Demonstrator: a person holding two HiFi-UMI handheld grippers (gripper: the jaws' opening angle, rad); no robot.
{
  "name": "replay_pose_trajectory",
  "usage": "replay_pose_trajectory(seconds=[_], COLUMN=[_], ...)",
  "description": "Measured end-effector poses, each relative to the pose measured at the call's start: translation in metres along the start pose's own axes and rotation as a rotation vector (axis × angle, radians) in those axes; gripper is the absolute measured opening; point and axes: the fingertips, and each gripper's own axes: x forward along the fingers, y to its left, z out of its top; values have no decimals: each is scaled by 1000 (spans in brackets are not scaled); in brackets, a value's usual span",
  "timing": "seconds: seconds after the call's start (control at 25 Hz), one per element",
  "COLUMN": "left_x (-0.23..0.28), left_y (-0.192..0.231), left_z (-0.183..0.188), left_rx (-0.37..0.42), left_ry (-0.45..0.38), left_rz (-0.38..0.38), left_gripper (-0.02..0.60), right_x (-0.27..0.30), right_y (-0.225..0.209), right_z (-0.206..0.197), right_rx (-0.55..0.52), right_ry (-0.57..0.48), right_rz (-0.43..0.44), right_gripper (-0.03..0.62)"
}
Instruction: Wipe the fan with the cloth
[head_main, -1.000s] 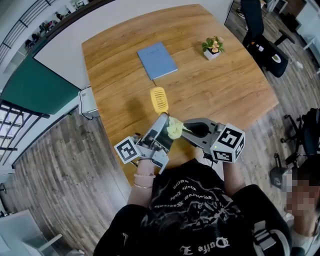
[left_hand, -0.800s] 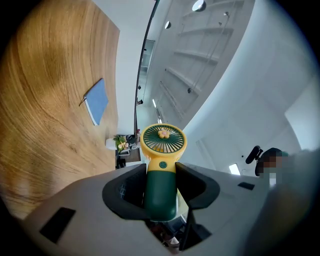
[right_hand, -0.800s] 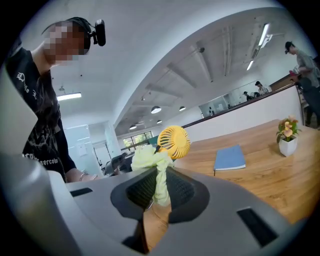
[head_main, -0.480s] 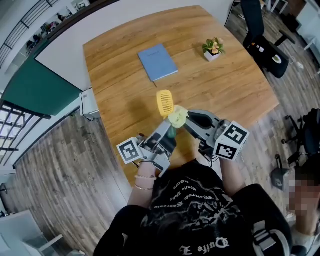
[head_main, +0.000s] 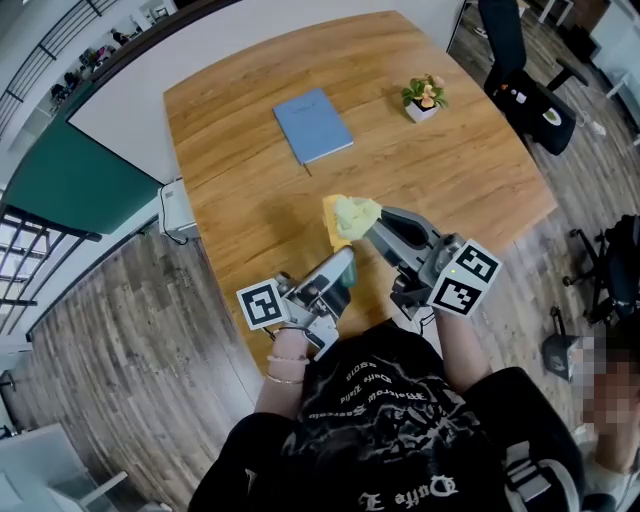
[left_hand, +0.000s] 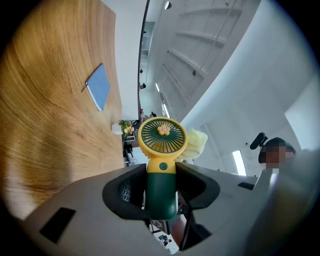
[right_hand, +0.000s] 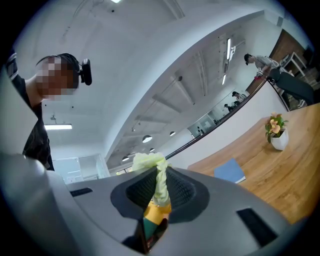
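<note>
Showing yellow fan (left_hand: 162, 137), green handle (left_hand: 161, 195), flower centre

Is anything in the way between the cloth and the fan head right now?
Nothing visible. The cloth, pinched in the right gripper, sits right against the yellow head of the fan, which the left gripper holds.
</note>
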Motion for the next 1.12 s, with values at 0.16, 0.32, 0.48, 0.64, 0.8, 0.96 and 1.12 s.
replay_pose_trajectory(seconds=[0.16,0.32,0.48,0.64,0.8,0.96,1.12], left_x=[2,0,-2,-3,-6,-11,-16], left_y=[1,0,-5,-7,-11,-20,-30], left_z=[-6,-12,-22,-25,-28,-29,-25], left_rx=[16,24,30,120,171,191,201], left_ry=[33,65,109,155,190,201,187], left_rz=[12,-1,-25,-21,-35,-69,-116], left_gripper=[198,198,198,198,198,198,198], right_x=[3,3,-1,-2,-5,-4,-4], right_y=[-9,-19,-31,-40,-40,-28,-9], right_z=[7,4,-1,-17,-33,-45,-55], right_rx=[9,31,65,84,105,146,140], right_ry=[-5,-11,-4,60,117,182,244], right_rz=[-10,-39,-73,-102,-92,-11,87], right_gripper=[61,61,61,61,60,60,60])
